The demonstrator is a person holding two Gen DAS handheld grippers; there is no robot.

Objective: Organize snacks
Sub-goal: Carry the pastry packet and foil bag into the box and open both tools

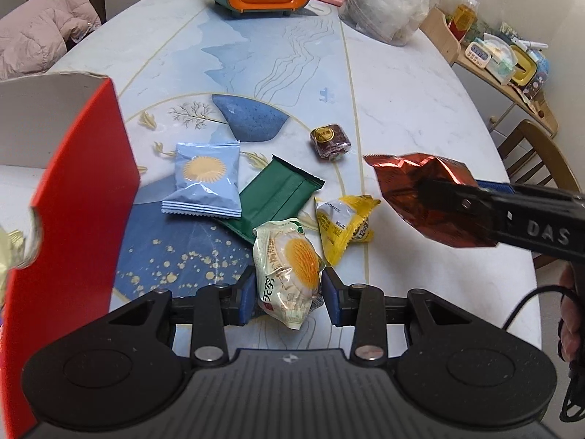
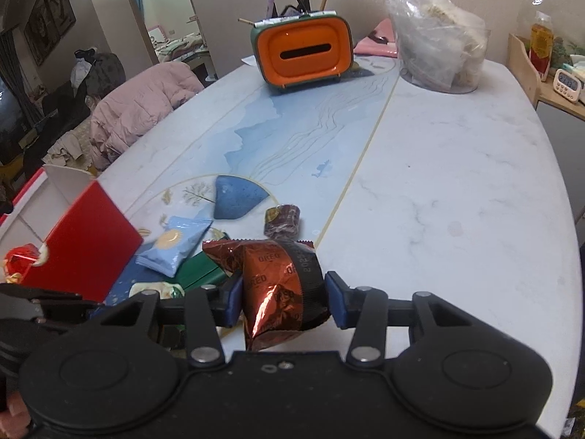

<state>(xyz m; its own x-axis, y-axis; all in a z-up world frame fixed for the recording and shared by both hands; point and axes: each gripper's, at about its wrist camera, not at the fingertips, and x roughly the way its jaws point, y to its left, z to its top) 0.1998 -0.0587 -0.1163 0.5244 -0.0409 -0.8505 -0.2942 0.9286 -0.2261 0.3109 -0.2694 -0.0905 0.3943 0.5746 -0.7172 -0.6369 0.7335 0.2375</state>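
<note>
table (image 1: 420, 117) | red box (image 1: 73, 190) left | left claw (image 1: 287, 292) pinching cream packet (image 1: 289, 270) | right claw (image 2: 285, 298) pinching Oreo packet (image 2: 278, 285)

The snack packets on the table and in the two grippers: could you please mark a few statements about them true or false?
1. The right gripper holds a copper-red Oreo packet. True.
2. The left gripper is empty. False: a pale green packet with an orange sun print sits between its jaws.
3. The light blue packet lies partly on the dark green packet. True.
4. The yellow packet is inside the red box. False: it lies on the table, right of the dark green packet.
5. The small dark square snack lies apart from the pile. True.
</note>
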